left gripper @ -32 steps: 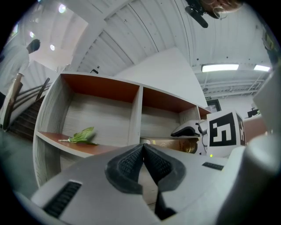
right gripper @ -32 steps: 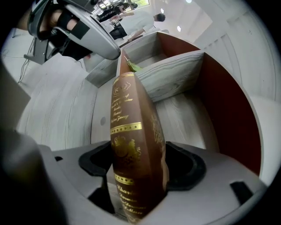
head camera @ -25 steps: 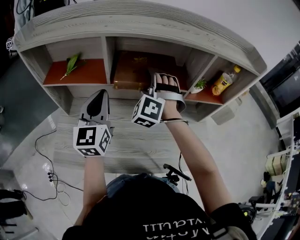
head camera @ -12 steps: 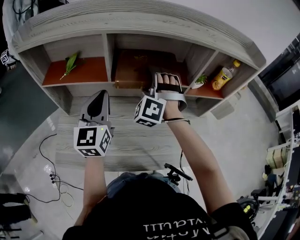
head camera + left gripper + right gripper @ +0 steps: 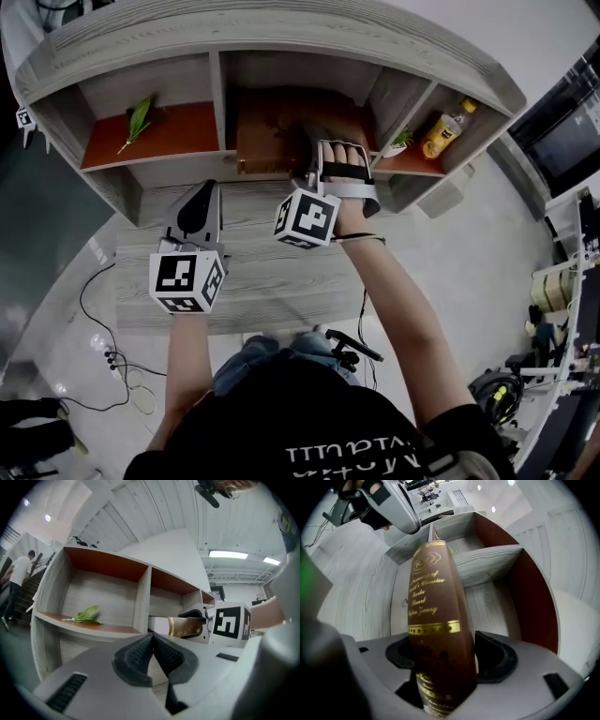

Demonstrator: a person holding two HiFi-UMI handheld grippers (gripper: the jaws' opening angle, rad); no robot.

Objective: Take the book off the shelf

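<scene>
Two parts of the book (image 5: pixel 272 131) are hard to read in the head view: its front right corner is covered by the right gripper (image 5: pixel 322 161), and its rear lies in shade. It lies flat in the middle compartment of the shelf (image 5: pixel 281 33), which stands along the bench's (image 5: pixel 253 281) far edge. The book's spine faces the front, and its long axis runs left to right along the compartment's front edge.

In the right gripper view the jaws are clamped on the spine's right end, one on each cover, and hide the lowest gold print. The left gripper (image 5: pixel 199 199) hangs over the bench, left of the right one; its jaws are pressed together with nothing between them.

Other items:
- A green leaf (image 5: pixel 138 120) lies in the left compartment.
- A small plant (image 5: pixel 397 142) and a bottle (image 5: pixel 442 134) occupy the right compartment.
- Cables (image 5: pixel 103 347) lie on the floor beside the bench's left edge.
</scene>
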